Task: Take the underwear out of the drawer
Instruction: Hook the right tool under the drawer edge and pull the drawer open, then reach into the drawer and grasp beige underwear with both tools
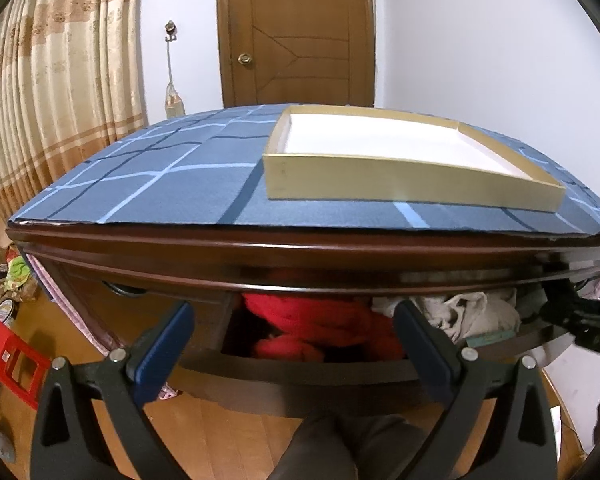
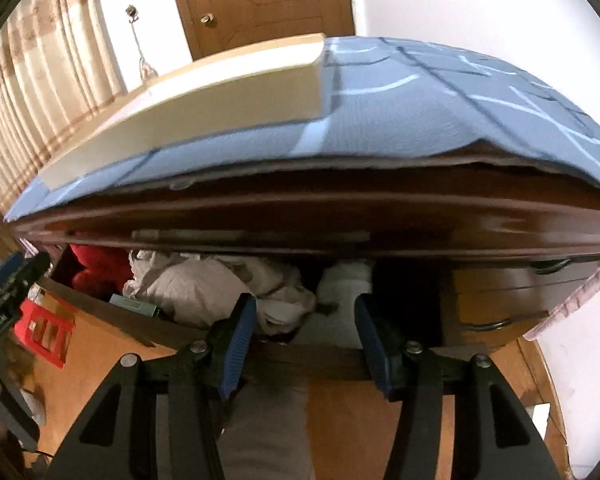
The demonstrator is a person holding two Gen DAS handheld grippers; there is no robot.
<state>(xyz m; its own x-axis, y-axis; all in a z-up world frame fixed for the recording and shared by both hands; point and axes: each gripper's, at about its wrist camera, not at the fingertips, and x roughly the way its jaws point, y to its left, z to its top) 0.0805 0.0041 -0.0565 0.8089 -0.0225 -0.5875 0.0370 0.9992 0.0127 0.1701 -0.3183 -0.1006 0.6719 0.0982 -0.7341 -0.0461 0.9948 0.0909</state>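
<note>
Dark reddish wood forms one dresser (image 1: 300,256), seen from two gripper cameras aimed at its front. One blue cloth (image 1: 172,184) with pale grid lines covers the top, and one shallow cardboard tray (image 1: 400,184), white inside, sits on that cloth. One drawer (image 1: 300,376) stands pulled open below the top edge. Inside it lie several crumpled garments: one red bundle (image 1: 320,324) toward the left side, pale beige underwear (image 2: 204,284) heaped in the middle, and one white piece (image 2: 344,280) farther right. A small greenish flat item (image 2: 134,305) shows beside the beige heap; I cannot tell what it is.

Two grippers are in view. Left gripper (image 1: 294,344) hovers before the drawer with its two blue-padded fingers spread wide, nothing between them, the red bundle behind the gap. Right gripper (image 2: 306,328) points down at the drawer's front rim, its two blue pads about half apart and gripping nothing; the beige underwear lies just beyond its left pad, apparently not touching it.

One wooden door (image 1: 296,32) with one round knob stands behind, one patterned curtain (image 1: 52,92) hangs at left, and one red plastic crate (image 1: 14,364) sits on the wooden floor. Small white lettering on the side of the left gripper is too blurred to read.
</note>
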